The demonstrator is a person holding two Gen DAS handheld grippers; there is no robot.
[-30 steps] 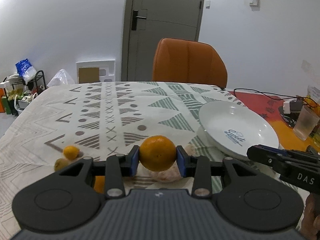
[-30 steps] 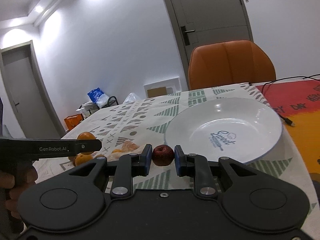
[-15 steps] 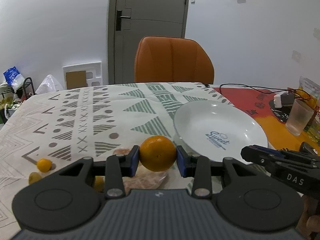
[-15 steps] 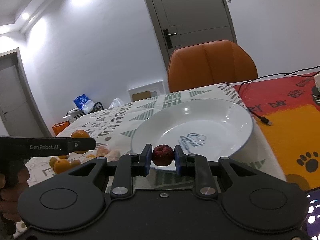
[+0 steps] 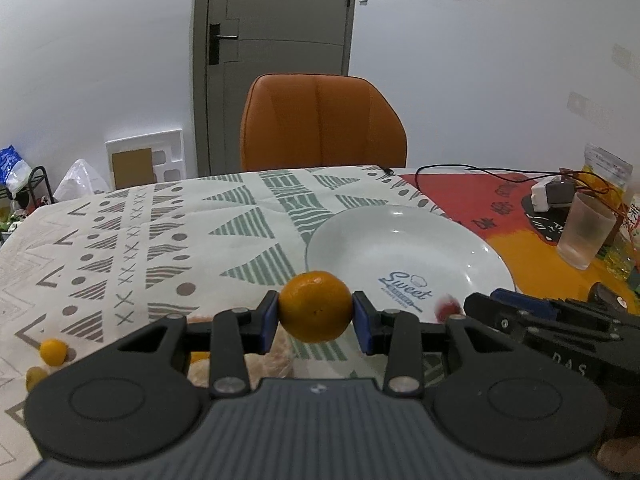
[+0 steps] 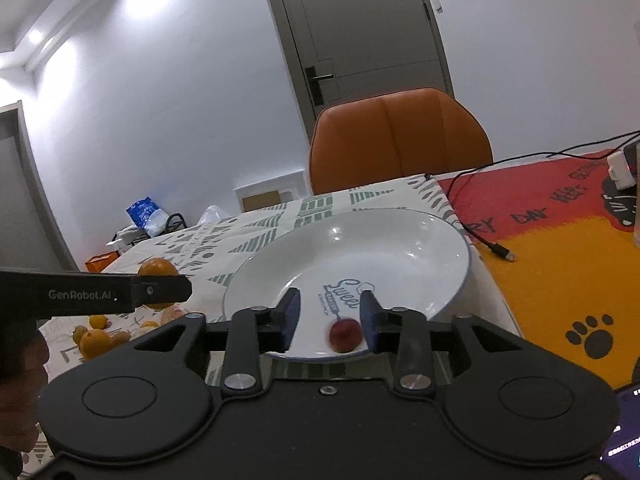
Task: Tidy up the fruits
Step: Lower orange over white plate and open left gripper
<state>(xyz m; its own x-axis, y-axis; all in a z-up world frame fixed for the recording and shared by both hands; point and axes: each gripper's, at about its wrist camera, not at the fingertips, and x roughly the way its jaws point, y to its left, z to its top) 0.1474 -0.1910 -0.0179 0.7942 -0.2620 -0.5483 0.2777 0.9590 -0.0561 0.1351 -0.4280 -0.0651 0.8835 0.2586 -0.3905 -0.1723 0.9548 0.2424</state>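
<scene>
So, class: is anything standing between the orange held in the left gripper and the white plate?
Nothing visible does. The orange sits at the plate's near rim; only a small red fruit lies inside.

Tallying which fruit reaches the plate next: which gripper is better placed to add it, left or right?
Left. The left gripper is clamped on an orange right at the white plate's near rim. The right gripper's jaws are opening, with the small red fruit already loose on the plate, so it carries nothing.

Black tool (image 5: 316, 318) bodies, blue pads (image 5: 269, 322), silver screws.
</scene>
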